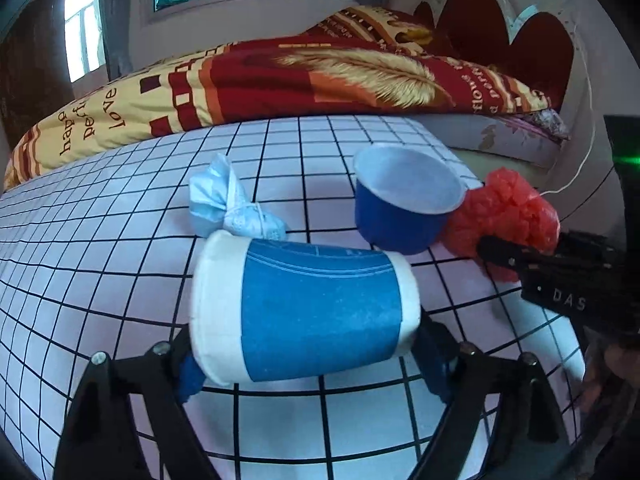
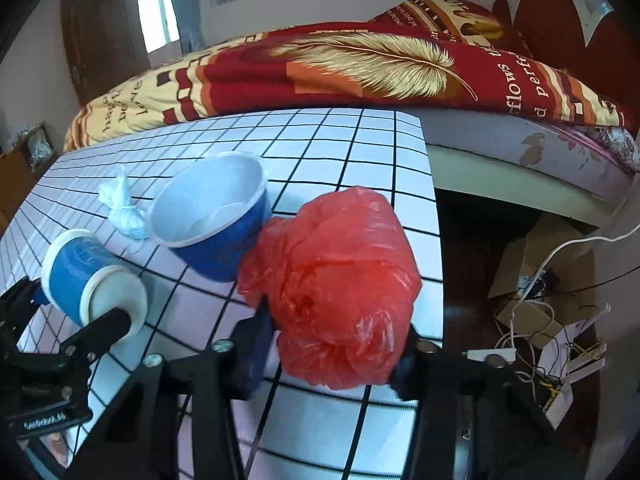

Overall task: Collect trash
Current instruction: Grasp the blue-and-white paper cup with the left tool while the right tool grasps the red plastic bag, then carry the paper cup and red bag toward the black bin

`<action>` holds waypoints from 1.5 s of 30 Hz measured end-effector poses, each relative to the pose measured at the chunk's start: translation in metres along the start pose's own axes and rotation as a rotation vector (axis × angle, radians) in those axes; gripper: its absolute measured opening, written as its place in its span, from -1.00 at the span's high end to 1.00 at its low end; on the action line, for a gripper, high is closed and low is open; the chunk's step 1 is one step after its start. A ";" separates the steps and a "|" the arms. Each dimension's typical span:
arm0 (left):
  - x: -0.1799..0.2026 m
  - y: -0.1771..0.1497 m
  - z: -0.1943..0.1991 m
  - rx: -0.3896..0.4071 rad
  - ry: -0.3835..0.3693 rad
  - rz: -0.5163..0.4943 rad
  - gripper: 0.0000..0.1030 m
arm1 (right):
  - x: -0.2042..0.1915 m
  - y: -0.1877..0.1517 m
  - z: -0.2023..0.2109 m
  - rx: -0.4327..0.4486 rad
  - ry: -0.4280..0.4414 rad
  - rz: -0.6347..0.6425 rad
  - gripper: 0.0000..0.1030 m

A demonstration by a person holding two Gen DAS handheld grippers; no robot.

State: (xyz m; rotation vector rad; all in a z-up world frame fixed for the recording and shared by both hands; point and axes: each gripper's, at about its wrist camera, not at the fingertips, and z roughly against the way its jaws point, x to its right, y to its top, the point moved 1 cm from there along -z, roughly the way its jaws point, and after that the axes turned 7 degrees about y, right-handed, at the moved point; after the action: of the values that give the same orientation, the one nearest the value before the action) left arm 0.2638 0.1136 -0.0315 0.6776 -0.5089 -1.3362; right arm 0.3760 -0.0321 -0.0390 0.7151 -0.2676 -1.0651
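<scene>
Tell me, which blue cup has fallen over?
The tall blue-and-white cup between the left gripper fingers lies on its side. The short blue cup behind it stands on its base, tilted, its mouth facing up.

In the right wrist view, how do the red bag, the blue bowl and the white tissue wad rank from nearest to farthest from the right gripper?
1. Red bag, between the gripper's fingers.
2. Blue bowl, left of the bag.
3. Tissue wad, farther left, beyond the bowl.

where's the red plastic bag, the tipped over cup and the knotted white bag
red plastic bag point(image 2: 332, 280), right wrist view, crumpled middle of its bulge
tipped-over paper cup point(image 1: 316, 312), left wrist view, blue band on its side
knotted white bag point(image 1: 228, 204), left wrist view, near its tied neck
</scene>
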 end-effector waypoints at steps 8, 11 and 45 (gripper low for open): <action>0.007 -0.009 0.024 0.031 -0.045 -0.012 -0.66 | -0.003 -0.026 0.043 0.054 -0.012 0.000 0.17; 0.012 -0.014 0.033 0.036 -0.060 -0.022 -0.66 | -0.003 -0.038 0.065 0.074 -0.019 -0.011 0.17; 0.073 -0.075 0.152 0.136 -0.180 -0.152 -0.66 | -0.001 -0.160 0.238 0.224 -0.119 -0.108 0.17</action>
State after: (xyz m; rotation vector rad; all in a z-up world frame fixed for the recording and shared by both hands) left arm 0.1191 0.0116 0.0203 0.7224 -0.7097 -1.5240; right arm 0.1384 -0.1734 0.0350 0.8759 -0.4598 -1.1937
